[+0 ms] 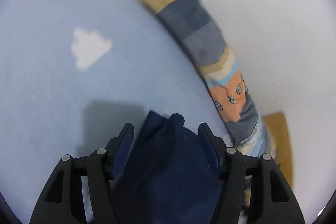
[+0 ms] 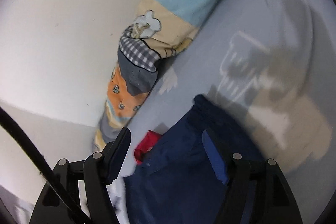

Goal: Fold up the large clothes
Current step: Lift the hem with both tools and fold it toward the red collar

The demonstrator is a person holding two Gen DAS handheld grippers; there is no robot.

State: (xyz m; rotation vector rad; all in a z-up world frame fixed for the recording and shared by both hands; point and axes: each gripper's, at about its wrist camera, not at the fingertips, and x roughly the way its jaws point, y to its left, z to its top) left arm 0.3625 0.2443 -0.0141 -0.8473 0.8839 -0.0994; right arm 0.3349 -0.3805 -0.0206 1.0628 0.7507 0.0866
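Navy garment [image 1: 168,161] between both parted tongs [image 1: 166,131] [image 2: 166,140], patchwork quilt [image 1: 189,20] alongside, pale blue sheet [image 1: 52,56]

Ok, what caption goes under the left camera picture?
Left gripper open around dark blue clothing on a pale blue sheet, beside a patchwork blanket.

Your dark navy fabric garment [image 1: 168,161] lies on the pale blue bedsheet [image 1: 52,77]; the patchwork quilt roll [image 1: 199,35] lies between sheet and white wall [image 1: 273,14].

Matt navy cloth garment [image 1: 168,171], soft patchwork cloth quilt [image 1: 189,20], matt black plastic fingers [image 1: 126,135]
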